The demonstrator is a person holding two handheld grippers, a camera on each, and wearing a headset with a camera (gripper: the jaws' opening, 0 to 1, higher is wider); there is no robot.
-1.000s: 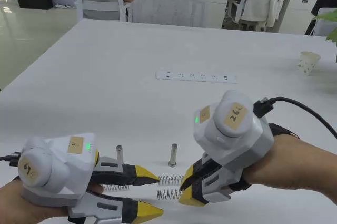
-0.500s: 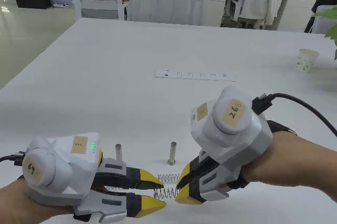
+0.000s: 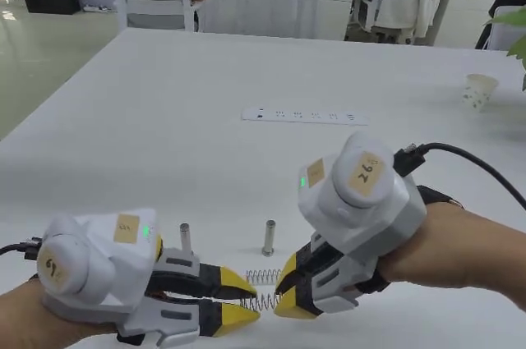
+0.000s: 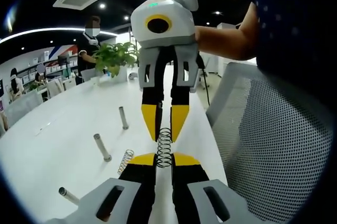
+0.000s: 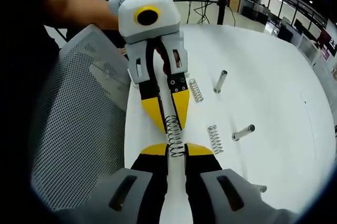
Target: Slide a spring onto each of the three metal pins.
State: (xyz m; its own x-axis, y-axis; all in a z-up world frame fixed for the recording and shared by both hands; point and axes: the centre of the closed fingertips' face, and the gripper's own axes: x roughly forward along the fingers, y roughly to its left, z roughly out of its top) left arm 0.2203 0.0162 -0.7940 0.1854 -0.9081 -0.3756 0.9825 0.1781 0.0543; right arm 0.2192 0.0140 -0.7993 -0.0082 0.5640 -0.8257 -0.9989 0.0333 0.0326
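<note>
One spring (image 3: pixel 263 301) is stretched level just above the white table (image 3: pixel 246 78), between my two grippers. My left gripper (image 3: pixel 246 300) (image 4: pixel 164 159) is shut on one end of that spring (image 4: pixel 165 147). My right gripper (image 3: pixel 283 291) (image 5: pixel 176 150) is shut on the other end of the spring (image 5: pixel 172 132). A second spring (image 3: pixel 263 277) (image 4: pixel 125 161) lies loose just behind them, and a third spring (image 5: pixel 196 89) lies near the left gripper. Two metal pins (image 3: pixel 186 238) (image 3: pixel 269 238) stand upright beyond the tips. The left gripper view shows three bare pins (image 4: pixel 123 117) (image 4: pixel 102 147) (image 4: pixel 68 195).
A white power strip (image 3: pixel 304 117) lies farther back on the table. A paper cup (image 3: pixel 480 91) stands at the far right. A black cable (image 3: pixel 468 164) trails from the right gripper. Mesh chairs (image 3: pixel 259 12) and desks stand past the table's far edge.
My left gripper's jaws, wide apart a second ago, have come together on the spring that the right gripper holds. The right gripper has barely moved.
</note>
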